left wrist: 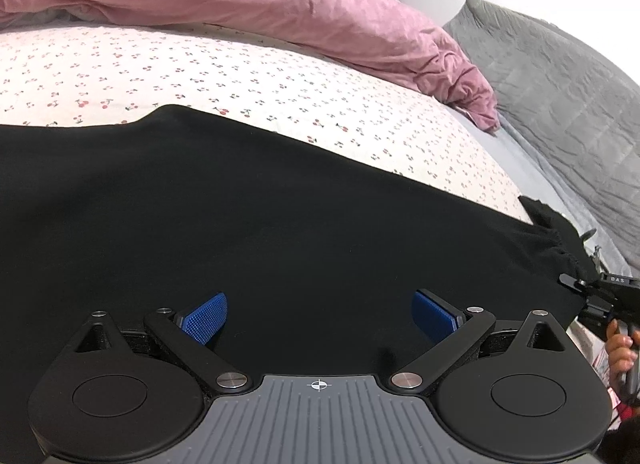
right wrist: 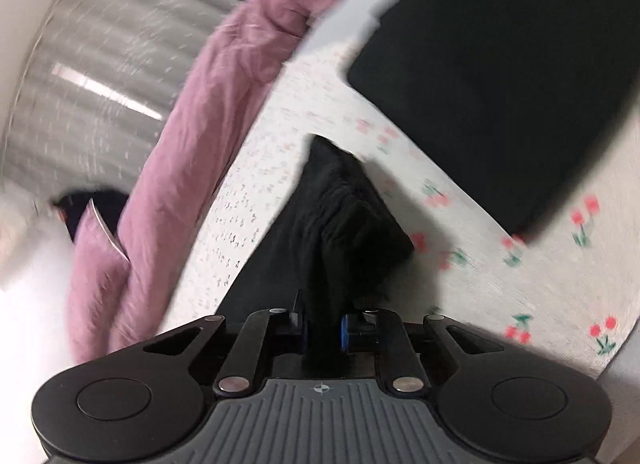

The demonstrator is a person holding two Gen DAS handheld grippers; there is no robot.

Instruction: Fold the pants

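Black pants (left wrist: 248, 199) lie spread on a cherry-print bed sheet (left wrist: 120, 67). My left gripper (left wrist: 320, 318) is open, its blue pads (left wrist: 204, 318) hovering just over the black cloth. At the far right of the left wrist view my right gripper (left wrist: 576, 284) pinches the gathered end of the pants. In the blurred right wrist view that gripper (right wrist: 323, 330) is shut on a bunched fold of the pants (right wrist: 344, 219), lifted above the sheet (right wrist: 520, 292).
A pink duvet (left wrist: 280, 3) lies bunched along the far side of the bed. A grey quilted pillow (left wrist: 560, 103) is at the right. A flat black cloth (right wrist: 500, 83) lies on the sheet in the right wrist view.
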